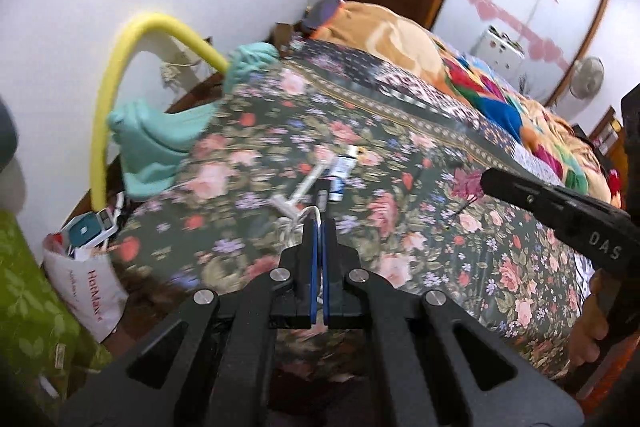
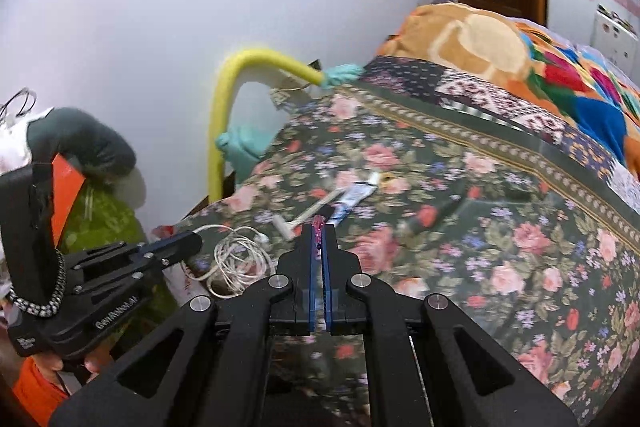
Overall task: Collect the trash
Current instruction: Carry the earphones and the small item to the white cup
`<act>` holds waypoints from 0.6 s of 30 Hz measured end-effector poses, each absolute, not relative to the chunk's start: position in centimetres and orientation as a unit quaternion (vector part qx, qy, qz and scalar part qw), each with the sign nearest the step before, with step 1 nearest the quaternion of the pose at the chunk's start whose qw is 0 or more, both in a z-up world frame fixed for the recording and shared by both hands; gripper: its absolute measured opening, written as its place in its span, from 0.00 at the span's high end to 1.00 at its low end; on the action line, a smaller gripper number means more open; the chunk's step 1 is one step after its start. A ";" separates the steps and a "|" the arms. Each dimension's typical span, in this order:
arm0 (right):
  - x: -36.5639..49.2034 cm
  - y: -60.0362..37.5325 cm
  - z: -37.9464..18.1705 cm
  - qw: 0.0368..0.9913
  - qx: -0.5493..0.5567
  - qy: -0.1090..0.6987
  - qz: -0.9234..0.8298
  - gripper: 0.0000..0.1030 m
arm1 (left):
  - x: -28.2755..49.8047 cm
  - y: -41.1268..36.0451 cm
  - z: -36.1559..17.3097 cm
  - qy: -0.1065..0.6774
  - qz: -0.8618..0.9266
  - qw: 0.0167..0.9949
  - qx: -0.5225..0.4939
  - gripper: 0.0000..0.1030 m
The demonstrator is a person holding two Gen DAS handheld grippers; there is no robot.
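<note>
On the floral bedspread [image 1: 420,211] [image 2: 480,235] lie a squeezed tube [image 1: 340,171] [image 2: 354,197], a white stick-like item [image 1: 310,183] [image 2: 320,205], a white razor [image 1: 286,205] [image 2: 284,225] and a coiled white cable [image 2: 236,259] [image 1: 312,217]. My left gripper [image 1: 320,225] [image 2: 192,241] is shut with nothing seen in it, just short of the cable. My right gripper [image 2: 319,229] is shut on a small pink shiny wrapper [image 2: 318,227]; in the left wrist view its dark fingers [image 1: 496,183] hover over the bed at the right.
A white bag [image 1: 88,279] with boxes stands on the floor left of the bed. A yellow foam tube [image 1: 104,115] [image 2: 218,131] arches by the wall with teal cloth [image 1: 160,143]. A colourful blanket [image 1: 500,99] [image 2: 560,79] is heaped on the far bed. Green fabric [image 1: 32,307] lies at left.
</note>
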State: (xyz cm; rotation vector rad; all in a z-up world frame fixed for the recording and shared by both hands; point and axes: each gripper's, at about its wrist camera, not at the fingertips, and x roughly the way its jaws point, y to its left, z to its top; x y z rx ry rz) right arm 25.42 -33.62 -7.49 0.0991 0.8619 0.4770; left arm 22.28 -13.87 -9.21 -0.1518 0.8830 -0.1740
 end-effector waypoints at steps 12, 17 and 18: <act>22.5 -21.9 -8.1 0.846 -0.002 0.423 0.324 0.97 | 14.8 -2.5 -9.1 0.416 0.019 0.902 -0.111 1.00; 20.9 -16.6 -9.3 0.819 -0.021 0.435 0.374 0.97 | 11.0 1.9 -10.5 0.426 0.070 0.892 -0.133 1.00; 20.5 -15.4 -9.7 0.812 -0.027 0.438 0.386 0.97 | 10.5 2.4 -10.7 0.428 0.076 0.890 -0.136 1.00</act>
